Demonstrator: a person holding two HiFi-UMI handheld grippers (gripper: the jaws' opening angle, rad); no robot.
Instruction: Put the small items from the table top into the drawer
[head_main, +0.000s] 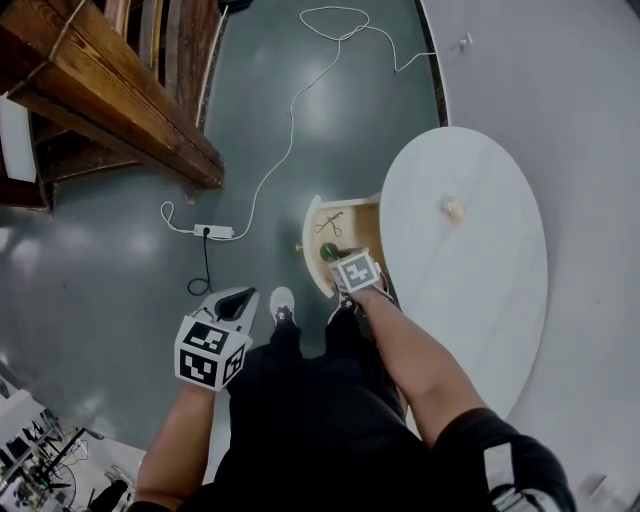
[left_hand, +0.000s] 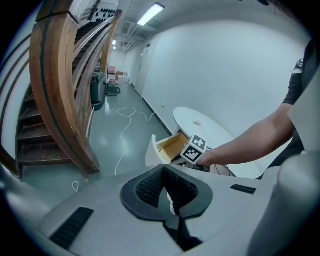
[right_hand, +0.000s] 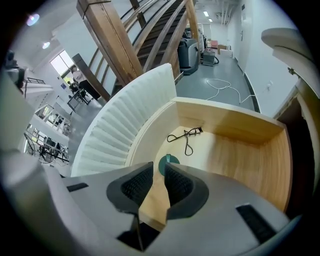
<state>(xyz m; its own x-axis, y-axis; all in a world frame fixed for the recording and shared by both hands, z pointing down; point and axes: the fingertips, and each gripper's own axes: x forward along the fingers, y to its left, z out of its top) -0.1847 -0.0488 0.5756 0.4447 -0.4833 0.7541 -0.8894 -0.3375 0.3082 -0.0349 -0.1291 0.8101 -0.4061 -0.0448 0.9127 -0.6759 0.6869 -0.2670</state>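
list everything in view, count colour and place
table: one, white, oval, on the right
drawer: one, wooden inside, white front, open at the table's edge
eyelash curler: one, black, in the drawer
disc: one, green, on the drawer floor
small item: one, pale, on the table top, too small to name
power strip: one, white, on the floor
cable: one, white, across the floor
stairs: one flight, brown wood, upper left
left tool: one, grey, shut, empty, over the floor
right tool: one, grey, open, over the drawer
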